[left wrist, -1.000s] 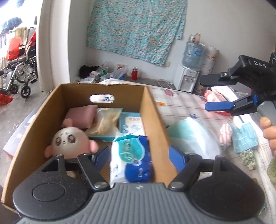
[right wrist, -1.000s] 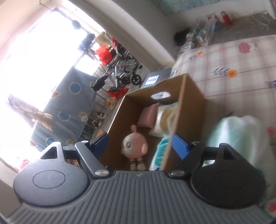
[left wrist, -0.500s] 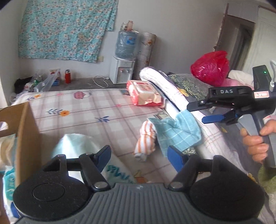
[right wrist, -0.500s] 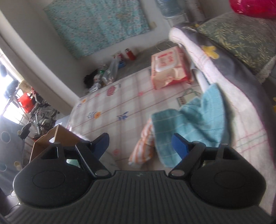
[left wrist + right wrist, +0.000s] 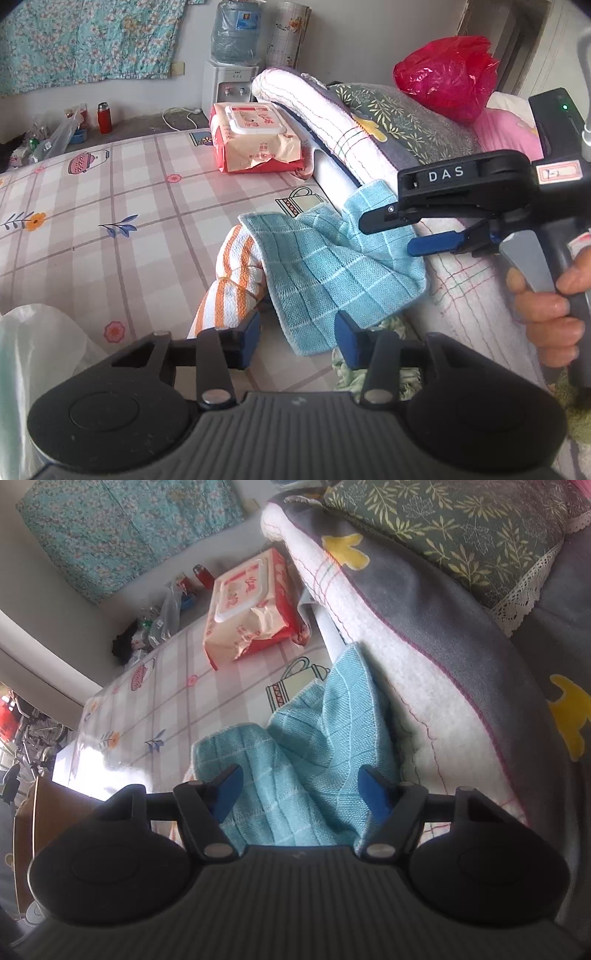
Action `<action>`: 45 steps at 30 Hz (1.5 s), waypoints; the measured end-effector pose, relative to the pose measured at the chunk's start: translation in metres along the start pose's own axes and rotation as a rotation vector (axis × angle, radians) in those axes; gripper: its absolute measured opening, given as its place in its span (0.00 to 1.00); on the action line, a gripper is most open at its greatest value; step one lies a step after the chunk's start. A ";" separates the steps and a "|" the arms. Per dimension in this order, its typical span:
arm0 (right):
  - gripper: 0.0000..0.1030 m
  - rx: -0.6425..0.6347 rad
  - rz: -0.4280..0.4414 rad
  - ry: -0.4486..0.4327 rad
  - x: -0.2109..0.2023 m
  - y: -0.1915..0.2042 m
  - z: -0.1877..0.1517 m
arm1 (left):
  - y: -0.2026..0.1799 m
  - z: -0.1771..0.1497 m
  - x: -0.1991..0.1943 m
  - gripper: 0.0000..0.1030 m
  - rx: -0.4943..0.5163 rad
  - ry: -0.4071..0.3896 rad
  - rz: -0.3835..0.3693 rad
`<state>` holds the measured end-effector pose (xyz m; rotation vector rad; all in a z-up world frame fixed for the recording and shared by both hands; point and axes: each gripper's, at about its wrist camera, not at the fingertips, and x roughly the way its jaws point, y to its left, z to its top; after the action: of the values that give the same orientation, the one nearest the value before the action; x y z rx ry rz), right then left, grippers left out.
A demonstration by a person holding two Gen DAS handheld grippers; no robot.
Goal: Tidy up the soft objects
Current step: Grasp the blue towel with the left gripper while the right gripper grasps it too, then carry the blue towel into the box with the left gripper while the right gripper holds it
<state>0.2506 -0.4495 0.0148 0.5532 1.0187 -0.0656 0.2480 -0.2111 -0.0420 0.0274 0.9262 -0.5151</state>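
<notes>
The blue checked cloth [image 5: 332, 266] lies crumpled on the bed [image 5: 110, 192], draped over an orange-striped towel [image 5: 229, 288] and against the rolled blanket [image 5: 325, 110]. Both grippers' jaws are closing, the left gripper [image 5: 297, 332] at the cloth's lower edge, the right gripper [image 5: 299, 786] straddling its middle folds (neither pinching yet). Light, limp and unbreakable, it should gather best at a raised fold.

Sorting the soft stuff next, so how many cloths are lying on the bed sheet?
3: a blue cloth against the folded blanket, an orange-striped cloth partly under its left edge, and a green cloth mostly hidden behind the left gripper. More may be hidden.
</notes>
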 end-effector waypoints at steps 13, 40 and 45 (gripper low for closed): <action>0.67 0.067 0.097 0.178 0.058 -0.008 0.005 | 0.007 0.007 0.063 0.42 -0.096 0.160 -0.032; 0.48 0.219 0.555 0.282 0.035 0.029 -0.012 | 0.014 0.016 -0.025 0.47 -0.136 -0.073 -0.156; 0.43 0.174 0.598 0.246 0.003 0.059 -0.019 | 0.022 0.009 -0.074 0.47 -0.142 -0.167 -0.150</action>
<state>0.2551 -0.3896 0.0289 1.0245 1.0531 0.4567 0.2276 -0.1637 0.0164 -0.2126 0.8025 -0.5805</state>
